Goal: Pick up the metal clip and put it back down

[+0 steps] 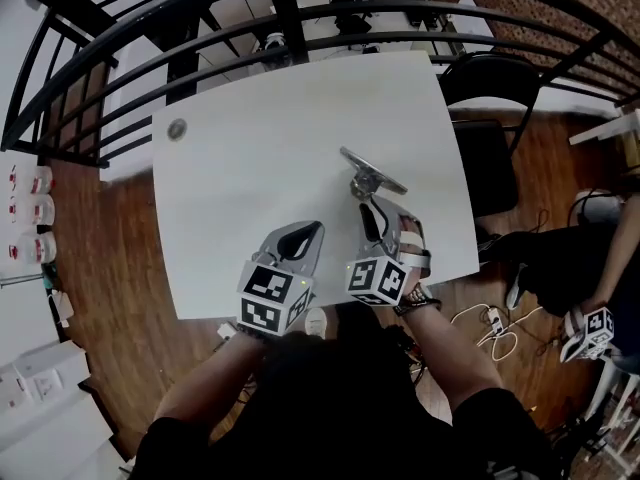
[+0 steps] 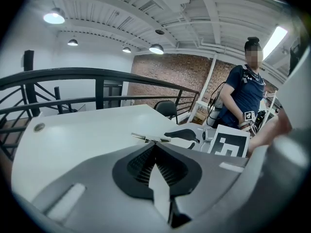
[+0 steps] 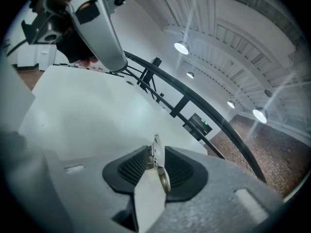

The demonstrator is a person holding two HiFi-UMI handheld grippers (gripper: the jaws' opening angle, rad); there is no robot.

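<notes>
While the right gripper (image 3: 156,154) has its jaws parted, the metal clip (image 3: 156,148) sits in the gap at their tips, and the pads do not look pressed on it. Head view: the clip lies flat on the white table (image 1: 250,168), just ahead of that gripper's tips, resting on the surface and not lifted. Left gripper (image 2: 155,144): clenched on nothing, tips meeting, beside the right one near the table's front edge.

Status, judged: the clip is down and not gripped. These views alone do not show whether the lift has been done. Slack jaws around a resting clip fit either a finished put-down or a grasp not yet made.
- If put down: only drawing the gripper clear is left.
- If not: close, lift, lower, release.
</notes>
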